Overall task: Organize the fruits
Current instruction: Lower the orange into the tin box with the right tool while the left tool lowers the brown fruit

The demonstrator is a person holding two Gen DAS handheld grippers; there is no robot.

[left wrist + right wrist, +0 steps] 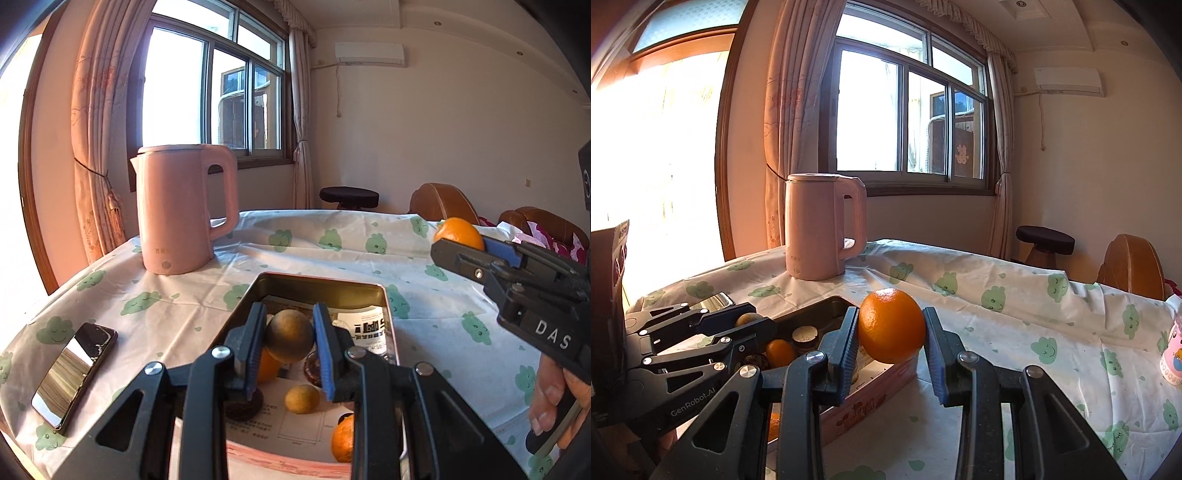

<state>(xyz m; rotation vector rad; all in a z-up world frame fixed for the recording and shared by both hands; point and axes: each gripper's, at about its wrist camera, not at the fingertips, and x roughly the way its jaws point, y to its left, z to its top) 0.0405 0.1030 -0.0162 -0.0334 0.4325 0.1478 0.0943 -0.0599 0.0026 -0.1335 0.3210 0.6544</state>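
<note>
Figure: both grippers loaded above the tin (pixel 386 295). I judge the step in hand to be carrying fruit to the tin. To do it well, I would lower each fruit until it rests on the paper lining before releasing, choosing a bare spot clear of the small brown fruit (pixel 302 398) and the orange piece (pixel 341 439) lying below my jaws. The left gripper (pixel 289 341) is clenched on a brown round fruit (pixel 290 339), held between the blue pads directly over the tin's interior. The right gripper (pixel 891 328) is clamped on an orange (pixel 891 325), which sits between its jaws just above the tin's near corner.
</note>
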